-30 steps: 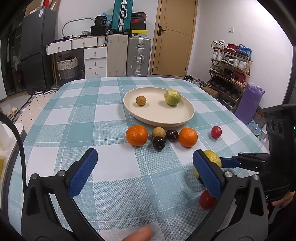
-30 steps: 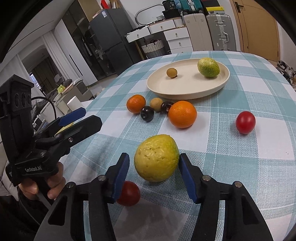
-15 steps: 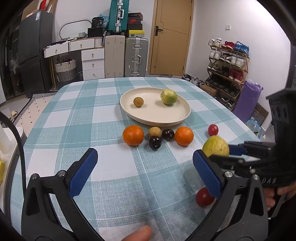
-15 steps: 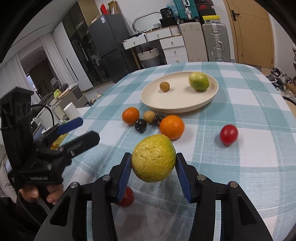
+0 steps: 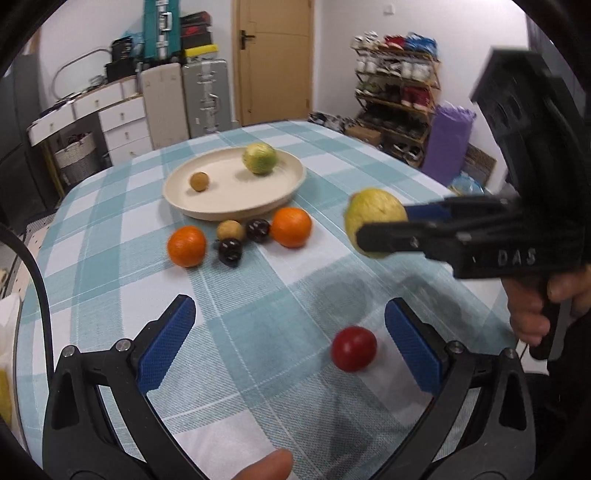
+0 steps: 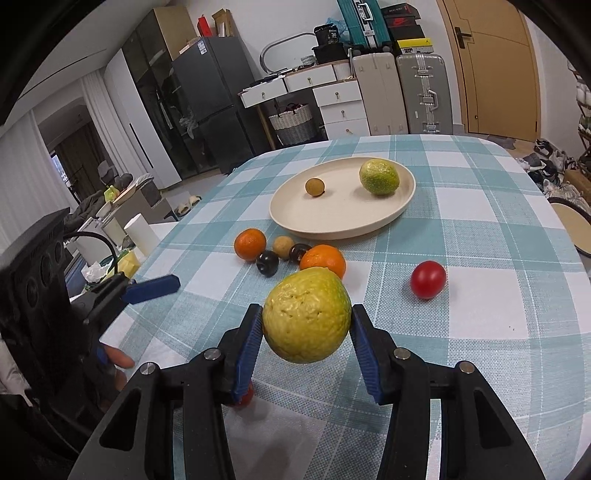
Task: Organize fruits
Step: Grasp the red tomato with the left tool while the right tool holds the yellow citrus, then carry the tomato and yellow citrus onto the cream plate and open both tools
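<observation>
Legible markings:
- "DAS": raised letters on the black body of the right gripper (image 5: pixel 376 230), seen from the left wrist view.
- "30": white number on a dark container (image 6: pixel 330 34) on top of the drawer unit (image 6: pixel 334 99).
- Other box labels: too small to read.

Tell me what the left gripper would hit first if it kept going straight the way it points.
Probably the checked tablecloth itself: the open left gripper angles down at bare cloth, with the red tomato just right of its centre line. Depth is uncertain.
</observation>
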